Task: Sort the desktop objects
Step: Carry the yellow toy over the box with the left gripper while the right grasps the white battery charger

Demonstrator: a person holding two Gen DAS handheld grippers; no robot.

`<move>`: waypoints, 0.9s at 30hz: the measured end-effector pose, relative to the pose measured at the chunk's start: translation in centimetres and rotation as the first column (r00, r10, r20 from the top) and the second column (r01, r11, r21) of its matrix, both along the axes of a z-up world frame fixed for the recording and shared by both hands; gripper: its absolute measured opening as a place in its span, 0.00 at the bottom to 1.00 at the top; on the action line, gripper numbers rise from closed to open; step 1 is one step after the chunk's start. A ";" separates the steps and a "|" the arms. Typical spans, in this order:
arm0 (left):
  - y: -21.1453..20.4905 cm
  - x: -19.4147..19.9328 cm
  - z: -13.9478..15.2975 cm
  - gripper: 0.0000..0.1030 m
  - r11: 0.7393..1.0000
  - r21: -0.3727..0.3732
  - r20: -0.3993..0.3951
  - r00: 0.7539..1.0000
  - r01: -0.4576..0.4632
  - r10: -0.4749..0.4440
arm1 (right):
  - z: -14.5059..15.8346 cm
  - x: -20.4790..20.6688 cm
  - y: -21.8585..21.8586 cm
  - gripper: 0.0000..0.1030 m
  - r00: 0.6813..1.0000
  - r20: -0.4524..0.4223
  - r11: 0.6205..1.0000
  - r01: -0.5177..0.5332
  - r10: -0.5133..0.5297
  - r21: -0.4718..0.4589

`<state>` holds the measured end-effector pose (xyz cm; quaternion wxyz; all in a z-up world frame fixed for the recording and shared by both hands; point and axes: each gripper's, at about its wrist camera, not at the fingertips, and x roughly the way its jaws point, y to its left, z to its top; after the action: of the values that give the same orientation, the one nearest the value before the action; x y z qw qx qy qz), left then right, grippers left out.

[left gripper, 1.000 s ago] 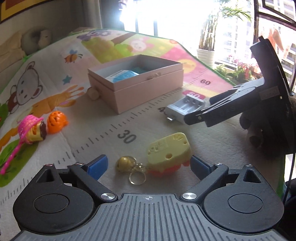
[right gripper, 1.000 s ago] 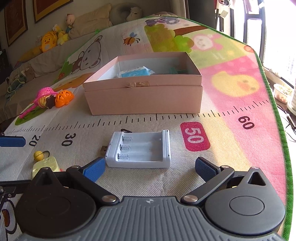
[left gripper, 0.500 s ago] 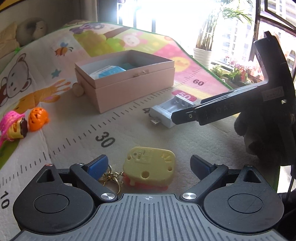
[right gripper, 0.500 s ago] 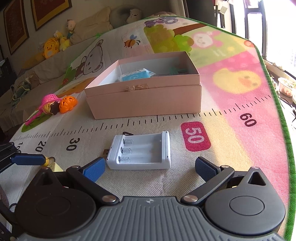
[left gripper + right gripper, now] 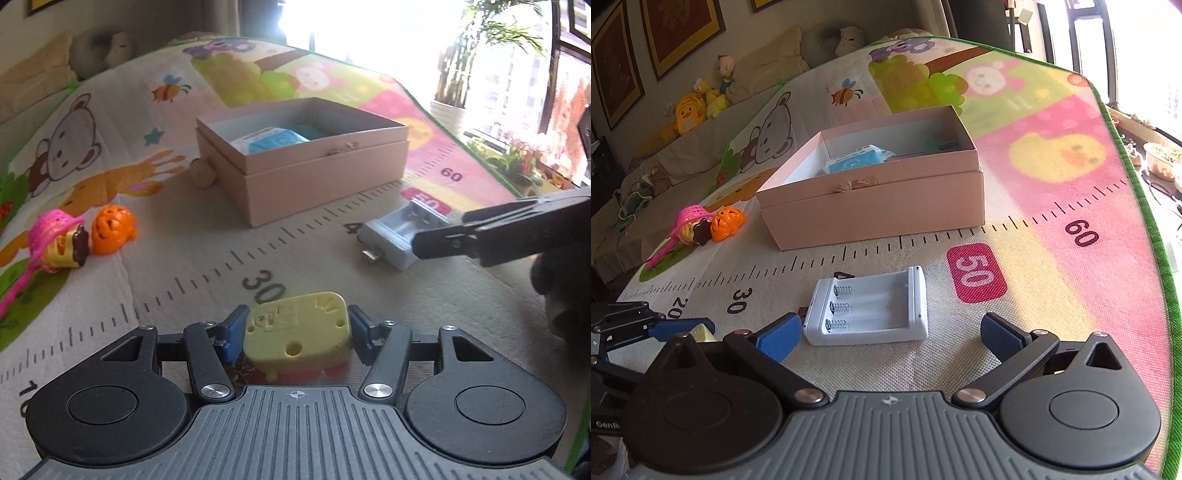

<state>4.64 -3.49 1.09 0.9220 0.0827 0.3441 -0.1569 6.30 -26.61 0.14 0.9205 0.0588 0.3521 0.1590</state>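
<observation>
Yellow toy (image 5: 297,334): on the mat (image 5: 207,266), long axis left-right, clamped between left tongs (image 5: 295,334). Charger (image 5: 870,306): long axis left-right, plug end left, lying between wide-open, empty right tongs (image 5: 888,332). Box (image 5: 875,192): beyond.

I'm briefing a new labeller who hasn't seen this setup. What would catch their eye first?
Probably the yellow toy clamped between the left gripper pads, low in the left wrist view. Next, the open pink box mid-mat holding a blue packet, and the white battery holder lying just ahead of the open right gripper.
</observation>
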 end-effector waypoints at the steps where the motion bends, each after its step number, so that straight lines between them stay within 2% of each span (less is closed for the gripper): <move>1: 0.3 0.4 -0.1 0.60 1.000 0.008 0.010 1.000 -0.029 0.029 | 0.0 0.0 0.0 1.00 1.000 0.000 1.000 0.000 0.000 -0.003; 4: 1.2 1.0 -0.1 0.62 0.998 -0.022 0.000 0.998 -0.066 0.066 | 0.0 0.0 0.1 1.00 1.000 0.001 1.000 0.001 -0.001 -0.008; 7: 1.4 0.6 0.0 0.76 0.998 -0.043 -0.009 0.999 -0.046 0.046 | 0.0 -0.1 0.4 1.00 1.000 0.004 0.999 0.002 -0.002 -0.033; 9: 1.3 0.1 -0.2 0.78 0.999 -0.043 -0.016 0.999 -0.033 0.033 | 0.0 -0.1 1.0 1.00 1.000 0.005 0.997 0.002 -0.001 -0.073; 13: 1.3 -0.5 -0.2 0.83 0.998 -0.059 -0.030 0.999 -0.014 0.013 | 0.3 0.2 3.1 1.00 0.997 0.021 0.985 -0.072 0.076 -0.159; 18: 1.6 0.2 -0.1 0.82 0.996 -0.071 -0.047 0.998 -0.056 0.052 | 0.0 2.3 5.1 1.00 0.996 -0.023 0.977 -0.090 0.087 -0.194; 20: 1.5 0.6 0.0 0.78 0.996 -0.059 -0.047 0.996 -0.072 0.069 | -0.2 2.8 5.7 1.00 0.997 -0.011 0.971 -0.076 0.076 -0.225; 21: 1.6 0.7 0.1 0.72 0.995 -0.053 -0.045 0.996 -0.081 0.079 | -0.2 2.9 5.9 0.98 0.996 -0.007 0.971 -0.084 0.084 -0.223; 23: 1.7 0.7 0.2 0.64 0.995 -0.045 -0.042 0.995 -0.089 0.087 | 0.0 2.7 6.2 0.89 0.994 -0.009 0.968 -0.108 0.108 -0.228; 24: 1.7 0.6 0.2 0.61 0.995 -0.041 -0.043 0.995 -0.090 0.088 | 0.2 2.5 6.2 0.88 0.993 -0.014 0.966 -0.117 0.117 -0.231; 27: 1.6 -0.1 0.4 0.60 0.997 -0.022 -0.042 0.996 -0.076 0.075 | 0.4 1.8 5.8 0.88 0.991 -0.039 0.965 -0.135 0.130 -0.225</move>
<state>4.53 -1.89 1.48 0.9210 0.0555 0.3638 -0.1276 8.08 -20.80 0.57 0.9043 -0.0684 0.3820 0.1781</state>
